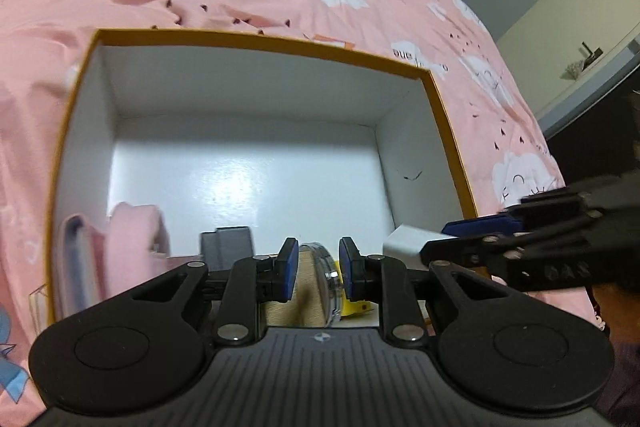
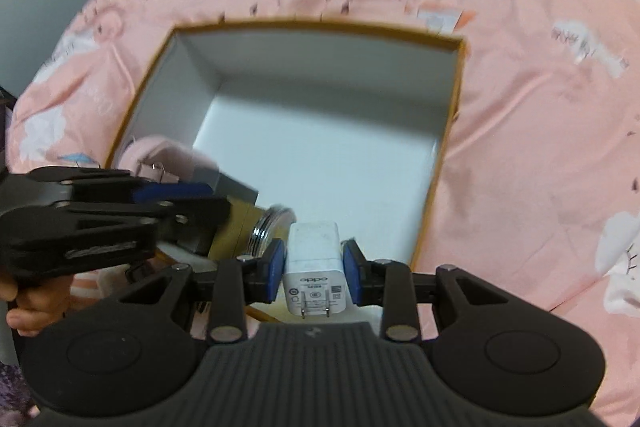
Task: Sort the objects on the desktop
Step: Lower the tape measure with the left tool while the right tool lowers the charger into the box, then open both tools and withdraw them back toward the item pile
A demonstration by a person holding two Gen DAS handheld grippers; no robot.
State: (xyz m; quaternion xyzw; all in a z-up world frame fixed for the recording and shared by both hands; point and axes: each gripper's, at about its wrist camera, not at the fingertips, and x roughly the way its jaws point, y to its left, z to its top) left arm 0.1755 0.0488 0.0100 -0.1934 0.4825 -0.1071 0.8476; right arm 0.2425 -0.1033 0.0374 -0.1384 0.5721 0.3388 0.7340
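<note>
Right tool (image 2: 313, 267) clamps charger (image 2: 314, 259); left tool (image 2: 192, 205) beside box (image 2: 456, 131).

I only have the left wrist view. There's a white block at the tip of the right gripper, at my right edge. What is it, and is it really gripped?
Observer: The right wrist view shows a white charger, clamped between the blue pads of the right gripper.
Operator: Which way is it turned?
Observer: Its two metal prongs point back toward the camera, and the face around them reads OPPO.
Operator: Is it over the box?
Observer: It looks so. It hangs just inside the near edge of the orange-rimmed box, beside a round clear-lidded tin.
</note>
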